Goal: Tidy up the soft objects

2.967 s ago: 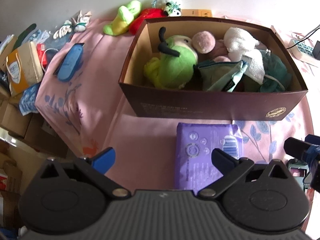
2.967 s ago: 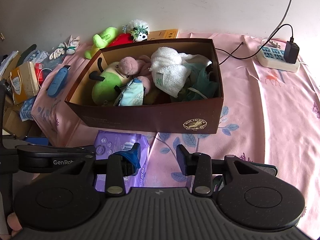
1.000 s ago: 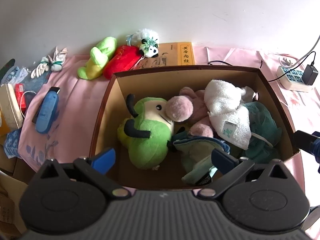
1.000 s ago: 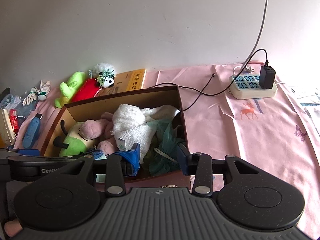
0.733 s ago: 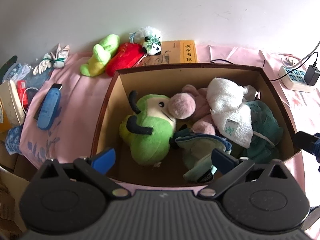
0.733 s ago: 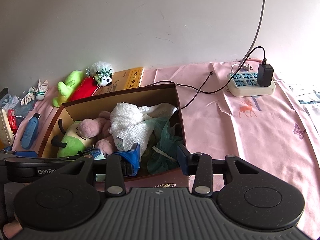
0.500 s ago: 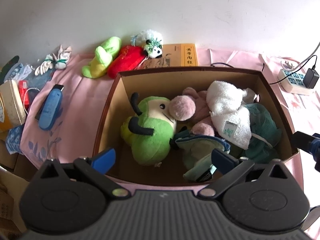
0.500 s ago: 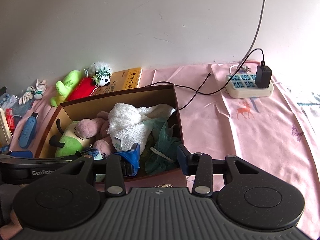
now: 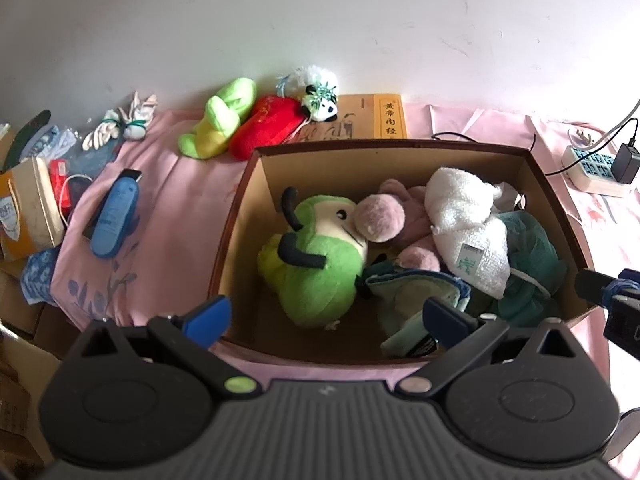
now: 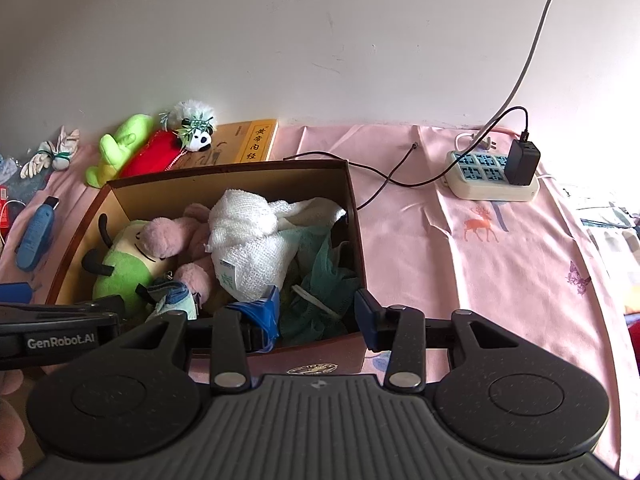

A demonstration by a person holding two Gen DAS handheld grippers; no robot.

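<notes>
A brown cardboard box (image 9: 232, 232) (image 10: 356, 216) sits on the pink cloth. In it lie a green plush (image 9: 316, 256) (image 10: 124, 268), a pink plush (image 9: 380, 220) (image 10: 168, 240), a white towel (image 9: 468, 224) (image 10: 252, 236), a teal mesh cloth (image 9: 532, 256) (image 10: 324, 280) and a pale green pouch (image 9: 408, 296). Behind the box lie a lime green plush (image 9: 220, 124) (image 10: 120, 148), a red plush (image 9: 268, 124) (image 10: 152, 156) and a small panda toy (image 9: 320, 100) (image 10: 196, 128). My left gripper (image 9: 326, 316) is open and empty above the box's near edge. My right gripper (image 10: 316, 312) is open and empty over the box's near right corner.
A yellow book (image 9: 376, 120) (image 10: 248, 144) lies behind the box. A blue flat case (image 9: 114, 216) (image 10: 34, 236), white gloves (image 9: 124, 124) and cartons (image 9: 24, 208) are at the left. A power strip (image 10: 492, 176) with charger and cable lies at the right on the pink cloth (image 10: 500, 280).
Both grippers have risen and moved forward from in front of the box to above its near edge. The purple packet in front of the box has dropped out of view.
</notes>
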